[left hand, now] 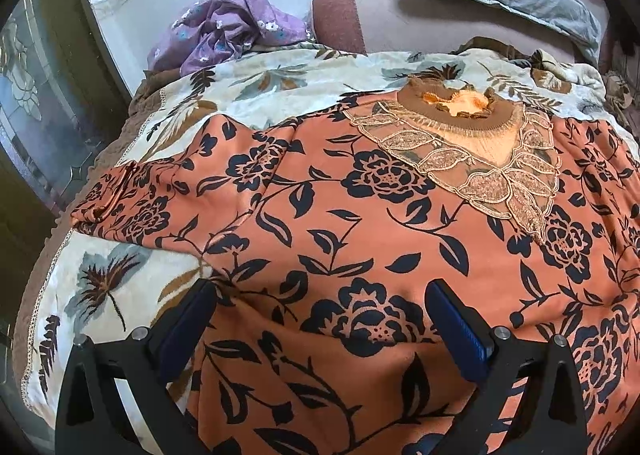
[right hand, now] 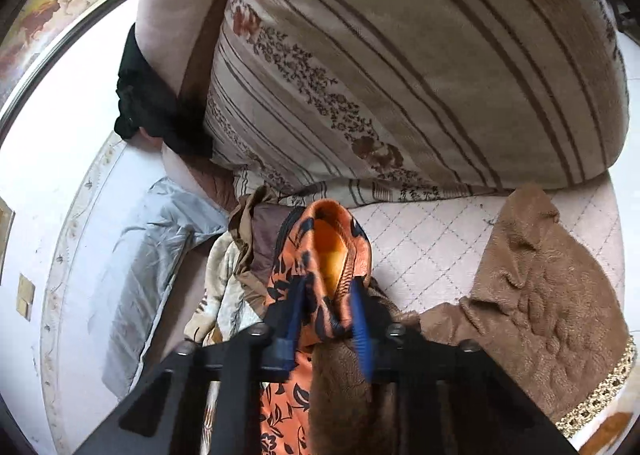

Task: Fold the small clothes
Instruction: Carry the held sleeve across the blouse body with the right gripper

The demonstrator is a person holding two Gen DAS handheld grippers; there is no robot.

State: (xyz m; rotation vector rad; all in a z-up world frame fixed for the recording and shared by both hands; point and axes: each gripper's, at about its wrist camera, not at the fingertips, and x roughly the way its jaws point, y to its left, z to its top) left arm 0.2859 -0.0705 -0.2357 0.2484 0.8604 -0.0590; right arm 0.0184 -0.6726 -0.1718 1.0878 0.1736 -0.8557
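My left gripper [left hand: 320,319], bottom of its frame, hangs released, fingers spread wide over the orange satin blouse with navy flowers [left hand: 340,223]. The blouse is spread flat on the cream leaf-print blanket [left hand: 256,87], its lace collar [left hand: 472,159] in the upper right. My right gripper [right hand: 326,307] is clenched on a bunched sleeve of the blouse [right hand: 320,251], mid-frame. I'd carry that sleeve across slowly, keeping it taut. Beyond it, the striped beige cushion [right hand: 400,55] fills the top.
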